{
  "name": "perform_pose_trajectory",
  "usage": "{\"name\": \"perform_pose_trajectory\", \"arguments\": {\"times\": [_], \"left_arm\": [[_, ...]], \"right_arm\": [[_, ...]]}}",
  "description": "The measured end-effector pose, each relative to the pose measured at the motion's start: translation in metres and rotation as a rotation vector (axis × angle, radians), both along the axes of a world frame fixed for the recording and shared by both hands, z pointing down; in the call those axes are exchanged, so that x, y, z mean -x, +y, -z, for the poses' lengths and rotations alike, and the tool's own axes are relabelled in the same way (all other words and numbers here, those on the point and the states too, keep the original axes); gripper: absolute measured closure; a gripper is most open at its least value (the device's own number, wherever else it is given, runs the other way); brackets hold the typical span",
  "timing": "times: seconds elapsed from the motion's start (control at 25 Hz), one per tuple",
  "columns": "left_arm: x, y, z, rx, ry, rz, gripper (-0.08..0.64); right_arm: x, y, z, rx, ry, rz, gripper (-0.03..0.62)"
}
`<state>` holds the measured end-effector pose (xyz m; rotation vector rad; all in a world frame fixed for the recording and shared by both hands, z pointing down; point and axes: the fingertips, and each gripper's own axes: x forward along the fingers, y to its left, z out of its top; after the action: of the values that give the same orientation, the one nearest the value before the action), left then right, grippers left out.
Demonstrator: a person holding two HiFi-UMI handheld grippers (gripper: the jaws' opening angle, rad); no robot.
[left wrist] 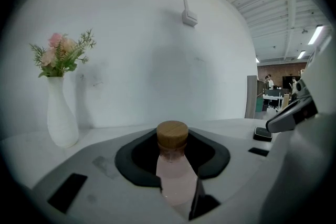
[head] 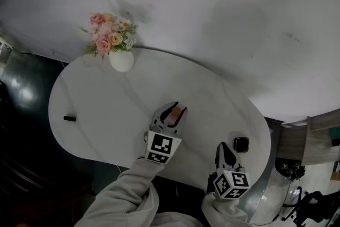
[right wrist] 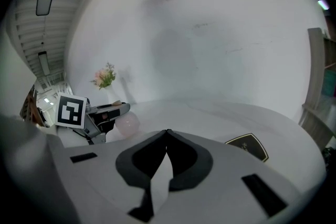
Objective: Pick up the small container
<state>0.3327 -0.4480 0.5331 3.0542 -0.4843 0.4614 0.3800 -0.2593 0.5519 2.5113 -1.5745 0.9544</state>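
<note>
**Left tongs clamped on the pink bottle, right tongs shut and empty**

Left tongs point(left wrist: 172, 150) first: you've got them closed on the small container point(left wrist: 176, 176), a pale pink bottle with a wooden cap point(left wrist: 172, 135). The dark pads hug it on both sides, just below the cap, and the bottle stands upright between them. From your head view, it sits near the middle of the white oval desk point(head: 106, 109), a little toward the near edge. I can't tell whether its base is clear of the desktop.

Over to your right tongs point(right wrist: 167, 134): the tips meet, with nothing between them. They hover low at the near right edge of the desk, at about four o'clock from the left pair and well apart from it.

Around you, a white vase point(head: 121, 60) of pink and cream flowers point(head: 109, 33) stands against the far edge, at eleven o'clock from the bottle. A small dark object point(head: 69, 118) lies flat at nine o'clock, near the left rim. A black square object point(head: 241, 144) with a pale border rests at one o'clock from your right tongs, just beside them. Behind the desk runs a plain white wall point(left wrist: 157, 50).
</note>
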Motion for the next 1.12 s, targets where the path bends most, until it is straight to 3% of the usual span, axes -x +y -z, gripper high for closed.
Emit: {"name": "perform_pose_trajectory", "arguments": {"times": [0.36, 1.12], "left_arm": [[0.031, 0.016, 0.016, -0.012, 0.012, 0.048, 0.439], [0.123, 0.036, 0.04, 0.0, 0.041, 0.241, 0.439]], "right_arm": [[0.008, 0.008, 0.012, -0.042, 0.013, 0.012, 0.543], [0.042, 0.002, 0.032, -0.101, 0.039, 0.17, 0.543]]}}
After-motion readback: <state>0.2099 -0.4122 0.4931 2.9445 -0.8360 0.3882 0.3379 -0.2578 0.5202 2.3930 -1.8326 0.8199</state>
